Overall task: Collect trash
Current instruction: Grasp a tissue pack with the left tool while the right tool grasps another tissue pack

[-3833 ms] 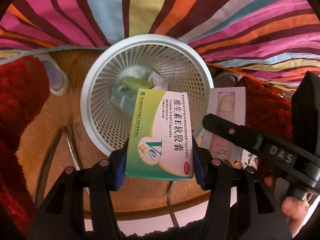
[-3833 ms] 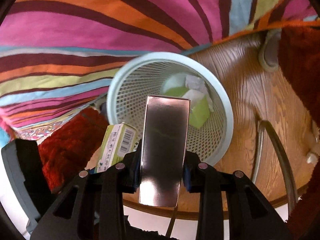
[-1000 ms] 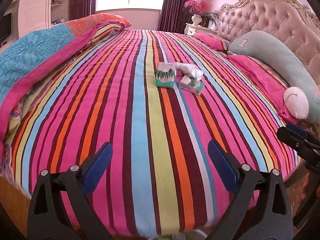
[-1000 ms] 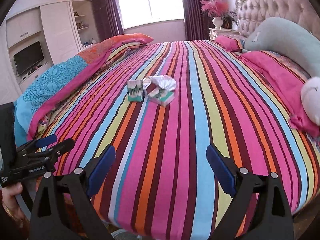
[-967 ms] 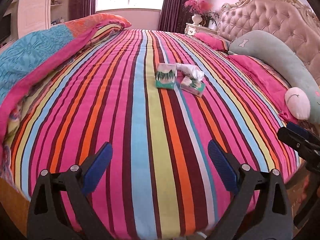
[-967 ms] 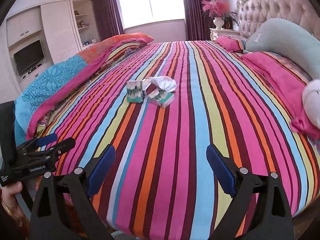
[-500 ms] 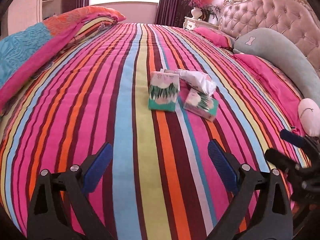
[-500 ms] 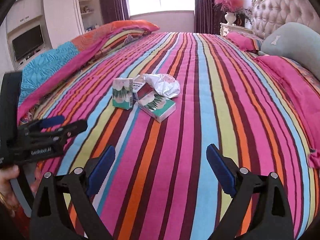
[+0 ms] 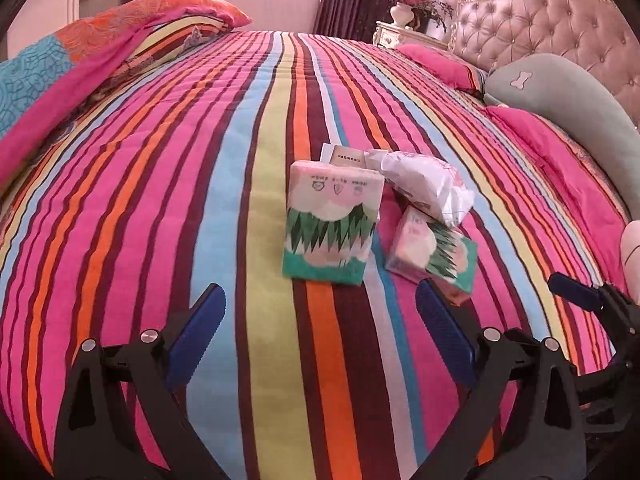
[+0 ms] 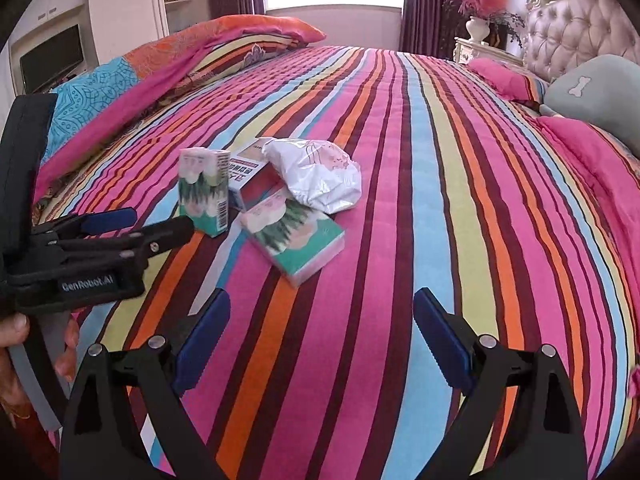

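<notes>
Trash lies in a small cluster on the striped bedspread (image 9: pixel 160 184). An upright green-and-pink tissue pack (image 9: pixel 330 226) (image 10: pixel 205 196) stands nearest my left gripper (image 9: pixel 320 332), which is open and empty just short of it. A second tissue pack (image 9: pixel 434 254) (image 10: pixel 294 240) lies flat to the right. A crumpled white wrapper (image 9: pixel 426 184) (image 10: pixel 316 174) rests behind it, on a red-and-white carton (image 10: pixel 252 180) (image 9: pixel 346 157). My right gripper (image 10: pixel 320 332) hangs open and empty, below and right of the flat pack.
A folded blue-and-orange quilt (image 10: pixel 132 76) lines the left side of the bed. A grey bolster (image 9: pixel 560 100) and tufted headboard (image 9: pixel 560 28) sit at the right. A hand (image 10: pixel 16 344) holds the left gripper's handle.
Both grippers dropped their boxes at the white basket, swung up to the bed and opened. Over the last second they moved in toward the trash cluster, which now looks much larger.
</notes>
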Tool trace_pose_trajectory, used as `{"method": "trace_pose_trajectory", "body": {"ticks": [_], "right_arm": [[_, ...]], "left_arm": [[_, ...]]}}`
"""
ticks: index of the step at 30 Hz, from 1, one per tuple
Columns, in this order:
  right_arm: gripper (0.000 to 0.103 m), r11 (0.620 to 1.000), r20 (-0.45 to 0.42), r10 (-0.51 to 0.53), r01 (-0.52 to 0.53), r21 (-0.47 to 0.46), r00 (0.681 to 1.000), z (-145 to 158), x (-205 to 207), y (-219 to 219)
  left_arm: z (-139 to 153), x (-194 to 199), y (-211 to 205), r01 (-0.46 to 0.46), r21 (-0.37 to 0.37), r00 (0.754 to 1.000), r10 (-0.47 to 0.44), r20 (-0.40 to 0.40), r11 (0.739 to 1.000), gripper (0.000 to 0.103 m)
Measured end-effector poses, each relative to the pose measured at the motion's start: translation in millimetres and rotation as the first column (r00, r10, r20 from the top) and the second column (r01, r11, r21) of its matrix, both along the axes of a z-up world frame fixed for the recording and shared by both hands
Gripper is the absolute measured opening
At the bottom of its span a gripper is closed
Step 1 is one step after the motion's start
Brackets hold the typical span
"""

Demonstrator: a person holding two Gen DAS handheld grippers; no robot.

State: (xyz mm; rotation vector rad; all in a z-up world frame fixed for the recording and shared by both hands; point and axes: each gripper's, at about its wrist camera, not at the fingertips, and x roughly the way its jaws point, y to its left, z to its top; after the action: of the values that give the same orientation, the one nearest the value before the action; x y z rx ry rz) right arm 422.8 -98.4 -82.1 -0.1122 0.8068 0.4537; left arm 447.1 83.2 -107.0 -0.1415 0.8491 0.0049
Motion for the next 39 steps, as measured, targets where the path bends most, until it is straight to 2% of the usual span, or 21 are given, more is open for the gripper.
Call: {"method": "trace_pose_trajectory", "body": {"ticks": [7, 20, 21, 22, 23, 25, 26, 28, 32, 39], "right_arm": [[0.088, 0.999, -0.039, 0.018, -0.019, -0.031, 0.999, -14.7, 24.3, 12.1], [0.088, 0.991, -0.055, 0.054, -0.060, -0.118, 0.997, -31.7, 54.6, 43.7], [0.088, 0.990, -0.050, 0.058, -0.064, -0.127, 0.997, -31.9, 55.4, 46.7], [0.088, 0.989, -0.049, 0.061, -0.067, -0.130, 0.997, -31.8, 56.3, 49.5], [0.087, 0.989, -0.053, 0.061, -0.067, -0.130, 0.997, -31.7, 57.8, 51.4], [0.086, 0.990, -0.078, 0.051, -0.060, -0.124, 0.996, -33.0, 61.7, 54.0], [0.084, 0.992, -0.089, 0.045, -0.055, -0.115, 0.995, -32.9, 63.3, 53.4], [0.062, 0.994, -0.100, 0.033, -0.043, -0.097, 0.994, -30.6, 64.7, 52.1], [0.060, 0.997, -0.123, 0.015, -0.024, -0.076, 0.992, -26.9, 60.4, 47.8], [0.059, 0.995, -0.105, 0.010, -0.021, -0.102, 0.994, -18.9, 35.4, 36.8]], "left_arm": [[-8.5, 29.2, 6.8, -0.018, -0.018, 1.000, 0.018, -0.023, 1.000, 0.093], [-27.4, 55.1, 5.1, 0.009, 0.050, 0.997, -0.005, -0.072, 0.999, 0.092], [-27.7, 55.4, 4.9, 0.005, 0.056, 0.998, -0.001, -0.067, 0.998, 0.088], [-27.9, 55.9, 4.7, 0.007, 0.059, 0.998, -0.003, -0.066, 0.998, 0.077], [-28.1, 56.3, 4.3, 0.009, 0.061, 0.998, -0.005, -0.067, 0.998, 0.073], [-26.7, 57.8, 6.3, 0.007, 0.070, 0.998, -0.002, -0.066, 0.998, 0.053], [-25.4, 57.8, 7.7, 0.006, 0.068, 0.998, -0.001, -0.064, 0.998, 0.049], [-23.2, 58.9, 15.6, -0.002, 0.019, 0.998, 0.003, -0.066, 1.000, 0.049], [-18.3, 53.6, 20.8, -0.015, -0.005, 0.998, 0.014, -0.053, 1.000, 0.049], [-5.1, 34.2, 15.6, -0.012, -0.008, 0.999, 0.012, -0.038, 1.000, 0.049]]}}
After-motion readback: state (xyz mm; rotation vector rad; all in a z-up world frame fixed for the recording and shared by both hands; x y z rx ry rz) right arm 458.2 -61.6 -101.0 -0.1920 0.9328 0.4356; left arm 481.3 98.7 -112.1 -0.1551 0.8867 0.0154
